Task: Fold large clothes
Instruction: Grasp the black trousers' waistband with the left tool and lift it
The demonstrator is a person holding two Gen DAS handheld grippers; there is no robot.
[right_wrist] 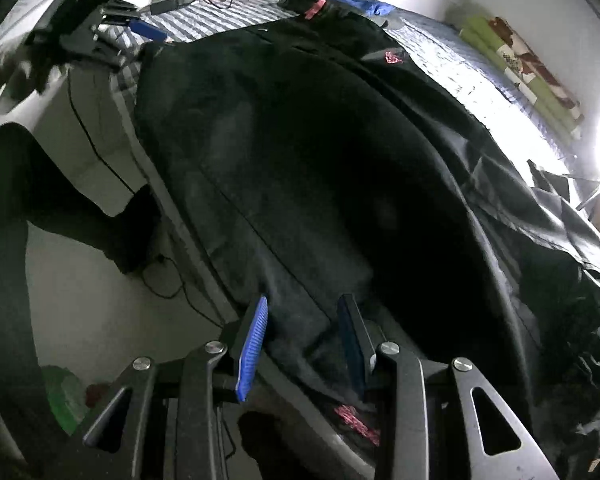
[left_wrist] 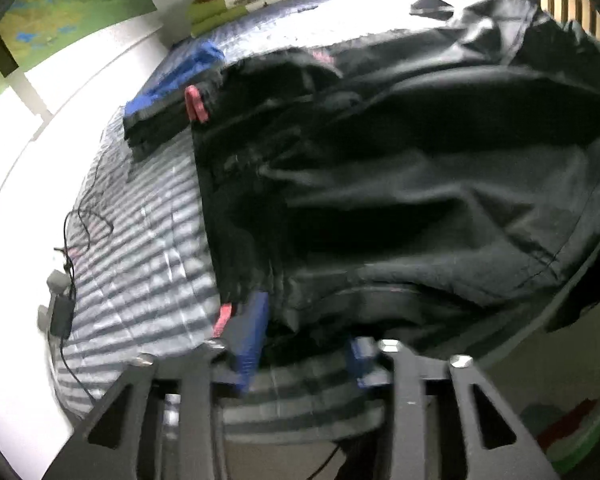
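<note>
Left tool [left_wrist: 306, 344]: sits at the bottom centre of the left wrist view, aimed across the bed; its 2 blue pads stand wide apart, with the near hem of the black garment lying across the gap. Motion blur hides whether either pad touches the cloth.

Right tool [right_wrist: 306, 346]: sits at the bottom centre of the right wrist view, tilted over the bed's edge; its 2 blue pads are wide apart, with a fold of the garment's edge between them and no squeeze visible.

Black garment [right_wrist: 320, 152]: large and dark, spread over the bed and filling the middle of both views; a pink logo [right_wrist: 392, 57] shows near the top centre of the right wrist view, and more pink print lies low in that frame, just behind the right tool.

Bed [left_wrist: 140, 248]: grey and white striped cover, bare at the left of the left wrist view.

Folded stack [left_wrist: 168, 116]: black and blue clothes with a pink tag, upper left of the left wrist view, just beside the garment's far corner.

Cable and adapter [left_wrist: 62, 312]: at the bed's left edge, well apart from both tools.

Person: a dark sleeve [right_wrist: 4, 220] fills the left side of the right wrist view.
</note>
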